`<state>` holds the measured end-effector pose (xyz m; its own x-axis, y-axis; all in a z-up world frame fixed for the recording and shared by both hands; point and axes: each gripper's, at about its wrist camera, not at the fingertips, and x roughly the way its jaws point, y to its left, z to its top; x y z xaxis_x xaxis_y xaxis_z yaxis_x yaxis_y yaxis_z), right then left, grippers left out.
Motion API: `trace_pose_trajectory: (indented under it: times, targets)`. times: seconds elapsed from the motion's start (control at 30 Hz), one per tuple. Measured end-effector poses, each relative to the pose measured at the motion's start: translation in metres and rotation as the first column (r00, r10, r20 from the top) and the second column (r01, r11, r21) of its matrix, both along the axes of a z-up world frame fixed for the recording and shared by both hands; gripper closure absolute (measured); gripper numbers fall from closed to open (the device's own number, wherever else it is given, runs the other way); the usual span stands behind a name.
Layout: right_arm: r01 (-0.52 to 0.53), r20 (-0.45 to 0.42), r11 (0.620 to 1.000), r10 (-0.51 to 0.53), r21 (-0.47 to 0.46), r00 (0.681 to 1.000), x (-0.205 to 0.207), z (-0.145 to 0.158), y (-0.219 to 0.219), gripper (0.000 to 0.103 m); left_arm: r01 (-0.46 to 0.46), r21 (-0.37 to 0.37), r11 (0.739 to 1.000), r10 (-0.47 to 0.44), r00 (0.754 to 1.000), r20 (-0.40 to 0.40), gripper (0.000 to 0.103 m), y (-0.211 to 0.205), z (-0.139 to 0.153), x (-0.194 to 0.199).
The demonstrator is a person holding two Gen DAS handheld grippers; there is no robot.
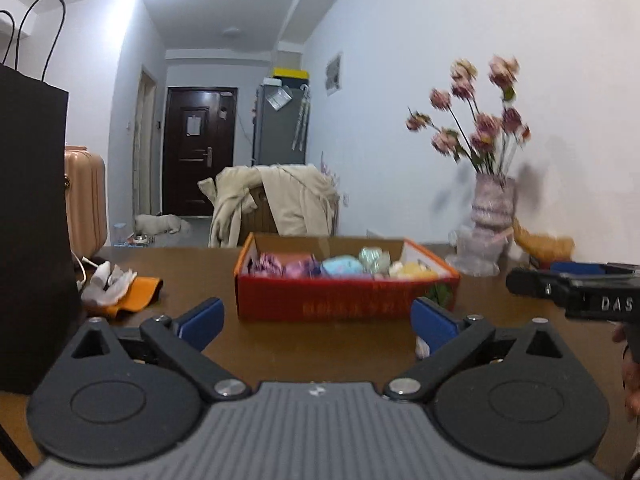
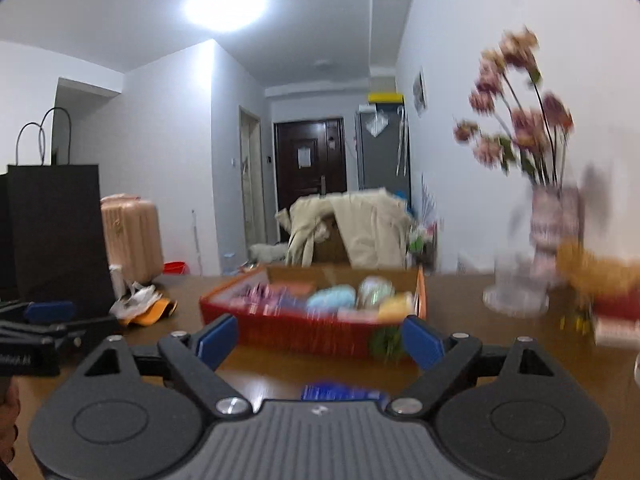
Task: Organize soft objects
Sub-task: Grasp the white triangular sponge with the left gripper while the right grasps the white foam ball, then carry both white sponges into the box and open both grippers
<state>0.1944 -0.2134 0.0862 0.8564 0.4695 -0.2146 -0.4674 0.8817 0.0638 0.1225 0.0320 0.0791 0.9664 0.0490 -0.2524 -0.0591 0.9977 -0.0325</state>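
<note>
A red cardboard box point(image 1: 347, 298) with an orange rim sits on the brown wooden table point(image 1: 312, 344), straight ahead of both grippers and a little beyond their fingertips. Inside it lie the soft objects point(image 1: 342, 266) packed side by side: purple ones at the left, a light blue one in the middle, a pale green one behind it and a yellow one at the right (the blur hides finer detail).

The left gripper point(image 1: 318, 322) points at the box front with its blue-padded jaws spread wide, and nothing is between them; only bare tabletop shows in the gap. In the right wrist view the right gripper point(image 2: 320, 340) likewise faces the box, jaws wide apart and holding nothing, with the box's near wall framed between its blue pads point(image 2: 218, 340). A small blue packet point(image 2: 340, 392) lies on the table close under that gripper's body, nearer than the box. A green item point(image 2: 386, 344) rests against the box's near right corner, just beside the right-hand pad.

Each gripper appears at the edge of the other's view, so they are side by side. A black paper bag point(image 1: 34, 220) stands on the left, with crumpled white and orange things point(image 1: 120, 286) near its foot. A vase of pink flowers point(image 1: 494, 204) stands at the far right by the wall.
</note>
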Motion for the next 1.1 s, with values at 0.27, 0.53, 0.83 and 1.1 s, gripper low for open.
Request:
trace_pose_trajectory:
  times: [0.27, 0.53, 0.83, 1.1]
  targets:
    - [0.05, -0.042, 0.997, -0.052, -0.058, 0.998, -0.007, -0.02, -0.022, 0.014, 0.05, 0.006, 0.999, -0.05, 0.998, -0.047, 0.001, -0.021, -0.01, 0.013]
    - [0.036, -0.22, 0.99, -0.066, -0.136, 0.973, 0.029, -0.052, -0.029, 0.021, 0.15, -0.059, 0.987, -0.158, 0.974, -0.164, 0.004, -0.055, -0.029, 0.068]
    - [-0.009, -0.298, 0.983, -0.047, -0.184, 0.953, 0.062, -0.067, -0.045, 0.048, 0.294, -0.138, 0.946, -0.323, 0.898, -0.3, 0.028, -0.093, -0.059, 0.122]
    - [0.038, -0.366, 0.998, -0.053, -0.047, 0.929, 0.082, -0.067, -0.083, 0.051, 0.301, -0.103, 0.948, -0.317, 0.862, -0.396, 0.046, -0.129, -0.078, 0.159]
